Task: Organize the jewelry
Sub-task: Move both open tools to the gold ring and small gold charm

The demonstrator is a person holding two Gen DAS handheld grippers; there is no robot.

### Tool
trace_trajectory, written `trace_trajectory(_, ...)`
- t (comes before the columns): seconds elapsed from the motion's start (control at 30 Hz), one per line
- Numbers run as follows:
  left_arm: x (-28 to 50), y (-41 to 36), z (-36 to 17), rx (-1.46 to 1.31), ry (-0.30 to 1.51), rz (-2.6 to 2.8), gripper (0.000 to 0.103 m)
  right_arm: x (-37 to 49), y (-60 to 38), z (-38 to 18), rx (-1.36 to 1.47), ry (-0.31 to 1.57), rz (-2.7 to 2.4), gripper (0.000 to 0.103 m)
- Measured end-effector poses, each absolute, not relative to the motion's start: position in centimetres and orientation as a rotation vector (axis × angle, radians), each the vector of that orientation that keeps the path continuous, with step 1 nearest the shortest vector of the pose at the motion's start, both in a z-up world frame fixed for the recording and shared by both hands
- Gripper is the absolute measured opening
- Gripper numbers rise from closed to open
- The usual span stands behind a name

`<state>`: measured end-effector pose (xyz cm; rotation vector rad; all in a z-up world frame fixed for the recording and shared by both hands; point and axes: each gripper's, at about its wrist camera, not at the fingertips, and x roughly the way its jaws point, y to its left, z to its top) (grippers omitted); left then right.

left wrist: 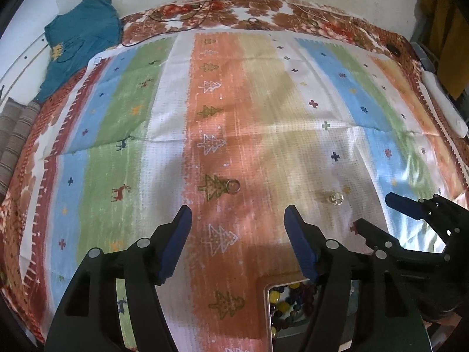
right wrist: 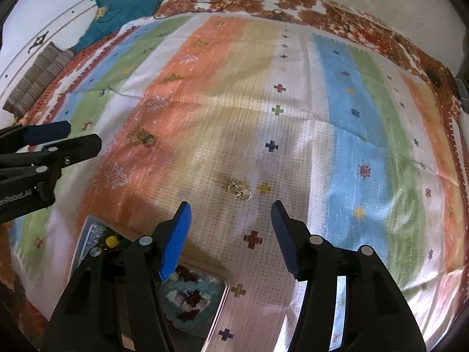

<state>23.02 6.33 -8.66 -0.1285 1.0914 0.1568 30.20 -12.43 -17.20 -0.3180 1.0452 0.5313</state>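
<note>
ahead of right hand-held gripper [right wrist: 230,214] (jaws apart): earrings [right wrist: 240,190] on cloth [right wrist: 293,117].

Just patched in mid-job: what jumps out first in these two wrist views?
The bright striped cloth with trees and crosses fills both views. Two small pieces lie loose on it: a ring beside a tree motif ahead of the open left gripper, and a gold earring pair ahead of the open right gripper. Nearest the cameras sits a tray of beads.
</note>
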Motion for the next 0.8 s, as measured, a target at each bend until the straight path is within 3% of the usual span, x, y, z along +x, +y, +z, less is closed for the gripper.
trace_trajectory(0.8,26.6,8.0,-13.6,-0.132,1.183,0.168,0.065,33.4,-10.9,-20.8,-0.365,1.126,0.531,0.057)
